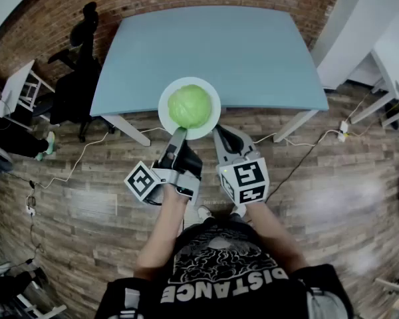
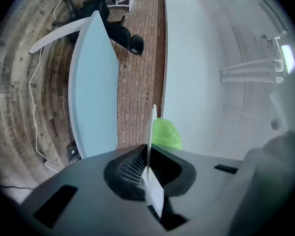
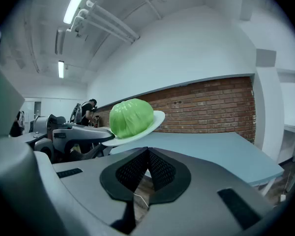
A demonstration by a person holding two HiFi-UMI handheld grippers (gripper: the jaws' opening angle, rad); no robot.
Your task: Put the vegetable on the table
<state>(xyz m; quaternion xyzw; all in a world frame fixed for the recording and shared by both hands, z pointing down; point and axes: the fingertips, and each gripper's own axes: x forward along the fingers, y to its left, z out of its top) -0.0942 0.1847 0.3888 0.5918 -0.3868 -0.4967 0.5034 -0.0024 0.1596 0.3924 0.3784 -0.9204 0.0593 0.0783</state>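
L tool (image 1: 179, 135) clenched on the near rim of the white plate (image 1: 165, 115); in the left gripper view the plate runs edge-on betw. my jaws; green cabbage (image 1: 189, 106) sits in the middle of the plate, not on the worktop yet; I've got the plate up in the air, clear of the blue worktop (image 1: 253, 52), over its near edge; R tool (image 1: 221, 135) just beside the plate's right side, not gripping it; right gripper view has those jaws pressed together w/ nothing betw. them, cabbage & plate showing above them.
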